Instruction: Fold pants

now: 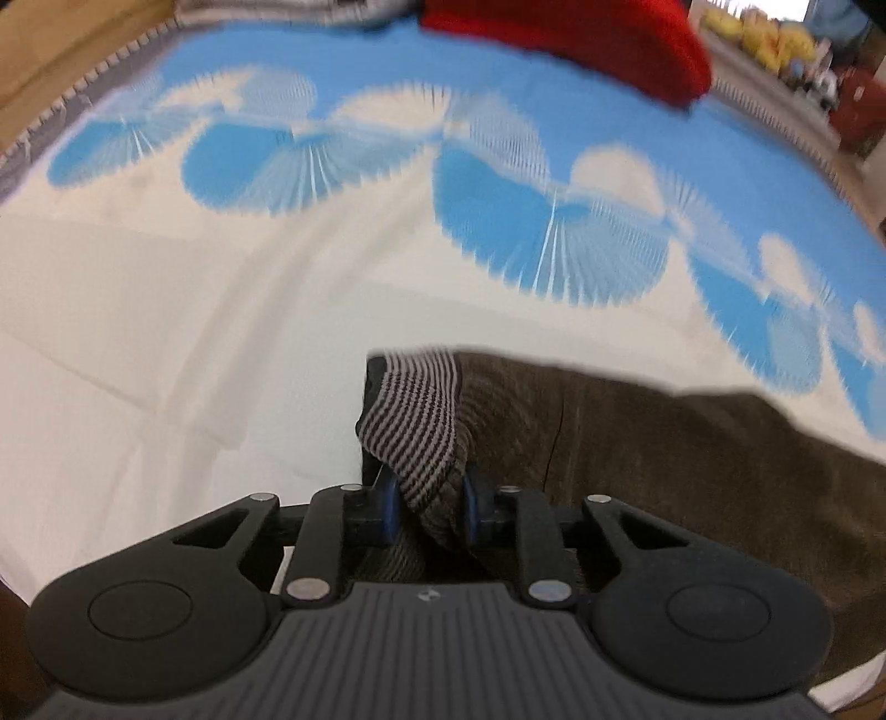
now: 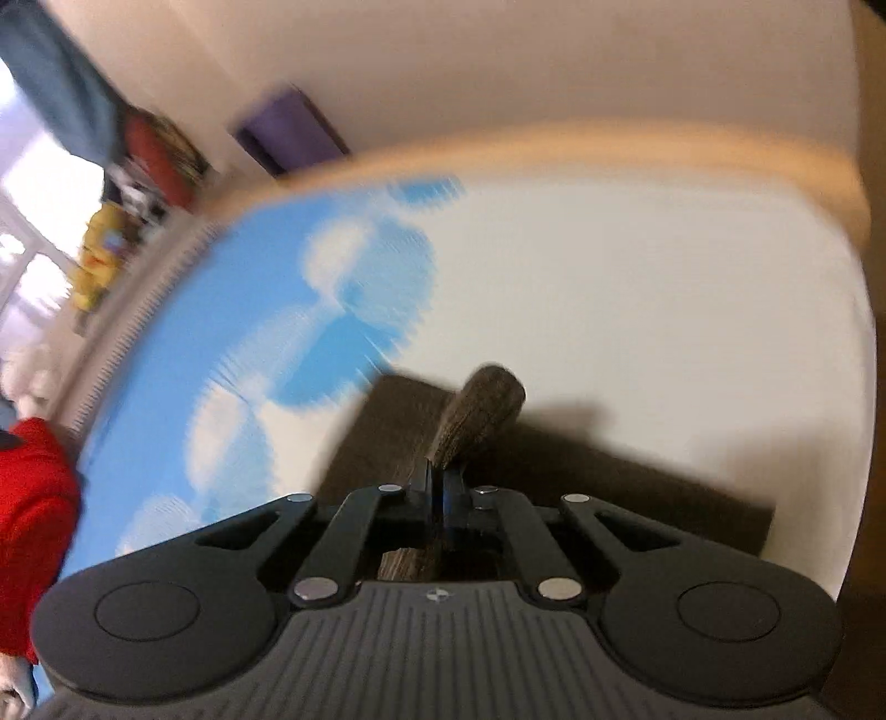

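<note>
Two tongs (image 1: 429,512) (image 2: 440,487) clamping one pants (image 1: 637,443).

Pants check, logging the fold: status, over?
Left gripper and right gripper both shut on brown pants. Pants partly lifted off bedsheet. Red garment far off.

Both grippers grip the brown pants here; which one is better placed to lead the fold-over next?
Probably left. The left gripper pinches the striped waistband with open sheet ahead. The right gripper pinches a bunch of the pants near the bed's edge, with less room.
</note>
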A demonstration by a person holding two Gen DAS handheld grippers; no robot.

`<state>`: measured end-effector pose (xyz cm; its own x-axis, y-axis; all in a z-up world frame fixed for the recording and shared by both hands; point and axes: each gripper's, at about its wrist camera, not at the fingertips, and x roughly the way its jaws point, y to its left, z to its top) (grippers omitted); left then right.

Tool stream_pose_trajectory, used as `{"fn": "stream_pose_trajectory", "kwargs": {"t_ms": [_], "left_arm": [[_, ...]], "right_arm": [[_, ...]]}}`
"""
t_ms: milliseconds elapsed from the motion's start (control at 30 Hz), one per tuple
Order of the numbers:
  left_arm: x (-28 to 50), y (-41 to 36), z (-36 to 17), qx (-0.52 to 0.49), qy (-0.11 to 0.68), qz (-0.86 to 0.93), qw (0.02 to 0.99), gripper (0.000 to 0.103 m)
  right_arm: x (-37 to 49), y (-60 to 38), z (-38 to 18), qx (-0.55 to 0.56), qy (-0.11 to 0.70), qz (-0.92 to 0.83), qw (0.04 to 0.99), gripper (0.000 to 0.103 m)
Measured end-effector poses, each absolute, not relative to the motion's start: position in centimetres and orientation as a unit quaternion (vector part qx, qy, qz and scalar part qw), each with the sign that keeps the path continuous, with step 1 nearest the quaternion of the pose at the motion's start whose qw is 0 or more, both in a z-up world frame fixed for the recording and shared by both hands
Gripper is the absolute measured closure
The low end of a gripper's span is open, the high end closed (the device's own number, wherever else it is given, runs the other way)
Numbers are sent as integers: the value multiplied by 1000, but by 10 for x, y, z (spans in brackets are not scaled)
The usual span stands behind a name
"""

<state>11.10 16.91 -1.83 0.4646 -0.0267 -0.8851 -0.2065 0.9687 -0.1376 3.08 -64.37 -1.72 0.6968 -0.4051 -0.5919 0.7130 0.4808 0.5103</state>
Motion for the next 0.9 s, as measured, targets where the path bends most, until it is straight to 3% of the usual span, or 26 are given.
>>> {"fn": "stream_pose_trajectory", "kwargs": {"t_ms": [100,200,367,433,600,733,900], "left_arm": [[94,175,-3,-120,493,55,860,81],[83,176,-3,-95,504,49,857,80],[78,155,-51,17,607,0,795,77],[76,150,-52,45,607,-7,793,67],[71,179,-17,-38,560,22,827,54],[63,183,14,-65,472,22,879,52],[75,157,-10,-33,510,-57,857,54]], "right_arm": [[8,-634,7,376,166,-340,846,101],[-13,-635,7,370,192,-378,826,101],[-14,-655,-45,354,348,-410,765,101],[-14,-666,-69,362,393,-406,741,101],[-17,-674,-68,375,383,-415,735,97],[-20,-664,-44,324,346,-459,751,91],[-9,-652,-30,291,315,-421,799,91]]}}
